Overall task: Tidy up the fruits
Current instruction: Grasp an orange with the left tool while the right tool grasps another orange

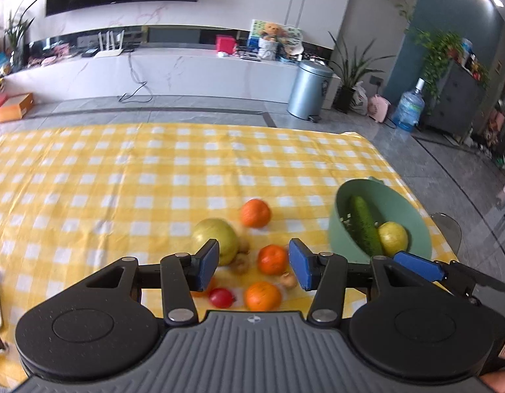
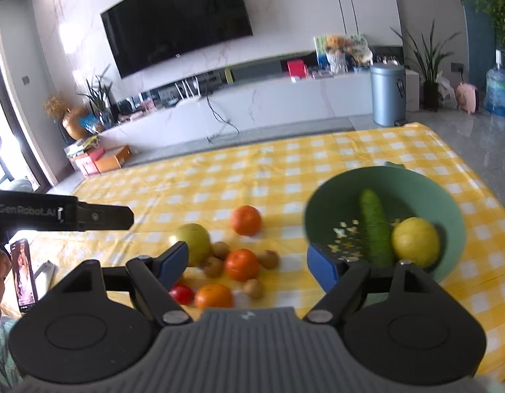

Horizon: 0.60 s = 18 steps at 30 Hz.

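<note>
Both empty: your left gripper [image 1: 254,267] jaws stand half open and your right gripper [image 2: 249,267] jaws wide, with 3 oranges clustered between and just beyond them on the checked cloth [image 1: 88,170], so centre 1 orange [image 1: 272,258] before closing, green bowl [image 2: 455,226] right of the jaws.

"GenRobot.AI" stands in pale letters on the black body of the left gripper [image 2: 129,217], seen from the right wrist.

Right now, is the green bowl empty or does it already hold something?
Not empty. The bowl holds a cucumber and a yellow fruit, plus small pale bits on its bottom. Three oranges lie outside on the cloth.
</note>
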Each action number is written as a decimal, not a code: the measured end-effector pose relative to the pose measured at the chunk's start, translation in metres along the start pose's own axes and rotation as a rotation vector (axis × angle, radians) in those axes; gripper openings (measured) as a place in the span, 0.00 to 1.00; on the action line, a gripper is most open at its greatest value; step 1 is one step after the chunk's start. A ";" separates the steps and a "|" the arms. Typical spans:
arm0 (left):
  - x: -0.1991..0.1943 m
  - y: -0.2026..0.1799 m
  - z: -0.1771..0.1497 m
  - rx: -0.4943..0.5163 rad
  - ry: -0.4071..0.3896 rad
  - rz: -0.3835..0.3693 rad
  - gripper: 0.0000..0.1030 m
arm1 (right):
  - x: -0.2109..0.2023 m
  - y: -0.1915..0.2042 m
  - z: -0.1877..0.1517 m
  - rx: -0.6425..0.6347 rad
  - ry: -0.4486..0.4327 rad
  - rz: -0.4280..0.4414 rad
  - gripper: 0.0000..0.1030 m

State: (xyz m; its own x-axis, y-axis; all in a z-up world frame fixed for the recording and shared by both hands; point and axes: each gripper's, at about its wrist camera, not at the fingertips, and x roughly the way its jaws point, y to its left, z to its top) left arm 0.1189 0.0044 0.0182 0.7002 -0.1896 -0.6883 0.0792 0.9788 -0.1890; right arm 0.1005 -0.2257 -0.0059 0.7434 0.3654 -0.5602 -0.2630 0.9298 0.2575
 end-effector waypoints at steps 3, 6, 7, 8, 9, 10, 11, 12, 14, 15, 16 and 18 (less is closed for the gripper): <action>0.005 0.012 -0.011 -0.013 0.003 0.028 0.56 | 0.005 0.015 -0.014 -0.020 -0.022 -0.005 0.73; 0.010 0.021 -0.021 -0.010 0.014 0.049 0.56 | 0.018 0.023 -0.025 -0.033 -0.009 -0.001 0.73; 0.010 0.023 -0.024 -0.004 0.013 0.051 0.56 | 0.022 0.025 -0.028 -0.041 -0.001 -0.001 0.72; 0.012 0.024 -0.025 0.003 0.014 0.050 0.56 | 0.027 0.027 -0.032 -0.049 0.007 -0.003 0.71; 0.015 0.025 -0.027 0.009 0.017 0.049 0.56 | 0.032 0.028 -0.033 -0.055 0.017 -0.002 0.67; 0.017 0.025 -0.028 0.014 0.021 0.052 0.56 | 0.036 0.029 -0.034 -0.058 0.028 0.000 0.66; 0.020 0.028 -0.031 0.020 0.025 0.055 0.56 | 0.041 0.029 -0.035 -0.058 0.036 0.003 0.66; 0.024 0.029 -0.031 0.022 0.030 0.059 0.56 | 0.045 0.029 -0.037 -0.061 0.042 0.006 0.66; 0.033 0.036 -0.036 0.017 0.042 0.055 0.56 | 0.053 0.030 -0.040 -0.069 0.057 0.008 0.66; 0.038 0.038 -0.036 0.012 0.048 0.048 0.56 | 0.058 0.030 -0.041 -0.070 0.067 0.007 0.66; 0.043 0.042 -0.038 0.005 0.056 0.040 0.56 | 0.063 0.029 -0.042 -0.068 0.078 0.006 0.65; 0.052 0.047 -0.042 -0.002 0.066 0.032 0.56 | 0.073 0.027 -0.044 -0.060 0.099 0.004 0.61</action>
State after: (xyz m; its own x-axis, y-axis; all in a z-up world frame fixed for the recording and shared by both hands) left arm 0.1296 0.0372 -0.0561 0.6539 -0.1628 -0.7389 0.0558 0.9843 -0.1675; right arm 0.1207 -0.1718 -0.0745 0.6789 0.3687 -0.6350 -0.3044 0.9283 0.2136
